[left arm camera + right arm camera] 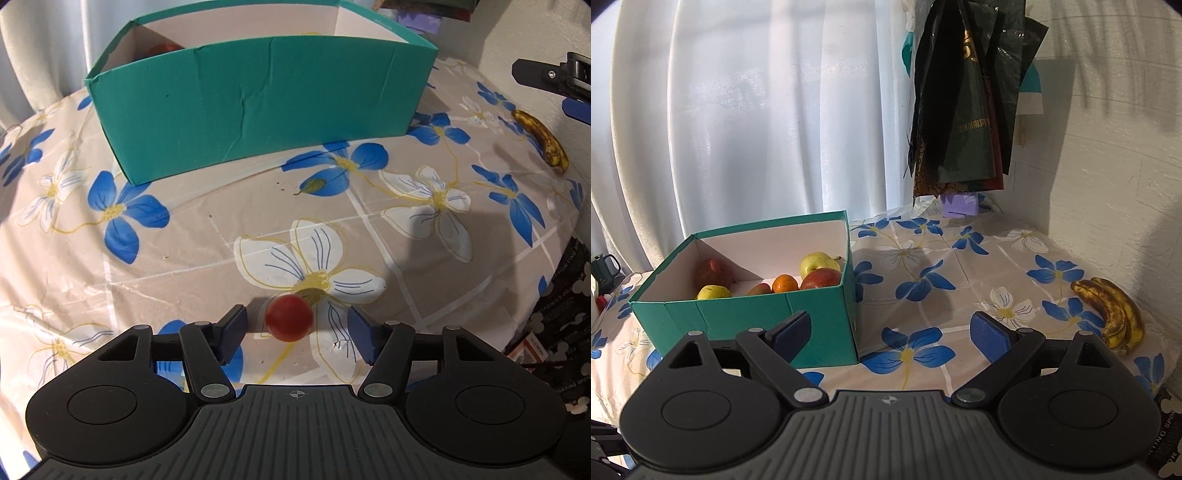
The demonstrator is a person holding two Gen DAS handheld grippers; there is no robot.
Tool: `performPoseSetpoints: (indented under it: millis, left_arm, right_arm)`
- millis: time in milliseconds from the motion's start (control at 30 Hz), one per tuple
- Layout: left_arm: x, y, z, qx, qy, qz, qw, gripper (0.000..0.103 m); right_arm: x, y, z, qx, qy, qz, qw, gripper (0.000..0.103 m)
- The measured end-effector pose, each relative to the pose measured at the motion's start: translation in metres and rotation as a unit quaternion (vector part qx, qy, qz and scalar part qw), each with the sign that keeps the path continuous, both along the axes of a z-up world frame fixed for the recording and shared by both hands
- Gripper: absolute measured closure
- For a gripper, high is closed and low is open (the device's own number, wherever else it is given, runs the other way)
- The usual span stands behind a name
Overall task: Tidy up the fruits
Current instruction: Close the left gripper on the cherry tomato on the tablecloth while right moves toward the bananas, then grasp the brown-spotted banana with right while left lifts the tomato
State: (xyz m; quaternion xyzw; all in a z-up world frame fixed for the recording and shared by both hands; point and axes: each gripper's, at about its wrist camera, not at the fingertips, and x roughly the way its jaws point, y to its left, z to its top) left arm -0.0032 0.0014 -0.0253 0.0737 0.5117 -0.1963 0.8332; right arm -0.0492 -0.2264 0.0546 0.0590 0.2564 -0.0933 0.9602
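Note:
A small round red fruit (289, 316) lies on the flowered tablecloth between the fingers of my left gripper (293, 332), which is open, its pads apart from the fruit on both sides. A teal box (258, 103) stands behind it; in the right wrist view the box (746, 317) holds several fruits, among them a yellow apple (818, 263), an orange (785, 283) and a red apple (822, 278). Spotted bananas (1115, 314) lie at the table's right edge; they also show in the left wrist view (543, 142). My right gripper (892, 334) is open and empty above the table.
A white curtain (757, 110) hangs behind the table. Dark bags (964, 96) hang on the wall at the back right. A dark teapot (605, 271) stands at the far left. The table edge (569, 236) curves down on the right.

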Motion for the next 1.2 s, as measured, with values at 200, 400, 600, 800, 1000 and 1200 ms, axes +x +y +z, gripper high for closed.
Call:
performPoseSetpoints:
  millis: [200, 400, 600, 800, 1000, 1200]
  left_arm:
    - [0.004, -0.004, 0.000, 0.009, -0.006, 0.009, 0.9999, 0.048]
    - [0.004, -0.002, 0.001, 0.015, -0.008, 0.017, 0.9997, 0.060]
    - [0.005, -0.004, 0.001, 0.023, -0.008, 0.019, 0.9995, 0.069]
    - [0.005, -0.007, 0.001, 0.034, -0.002, 0.015, 0.9993, 0.073]
    - [0.008, -0.006, 0.007, 0.025, -0.001, 0.020, 0.9995, 0.073]
    - [0.013, -0.009, 0.017, 0.021, -0.005, 0.026, 0.9994, 0.073]
  right_arm:
    - [-0.002, -0.012, -0.005, 0.002, 0.006, -0.016, 1.000, 0.010]
    - [-0.002, -0.024, -0.008, -0.003, 0.010, -0.028, 1.000, 0.010]
    - [0.001, -0.033, -0.012, 0.002, 0.014, -0.041, 0.999, 0.010]
    - [0.005, -0.035, -0.015, -0.001, 0.017, -0.043, 0.999, 0.010]
    - [0.013, -0.058, -0.025, -0.042, 0.030, -0.080, 0.995, 0.010]
    - [0.038, -0.134, -0.048, -0.124, 0.058, -0.193, 0.972, 0.026]
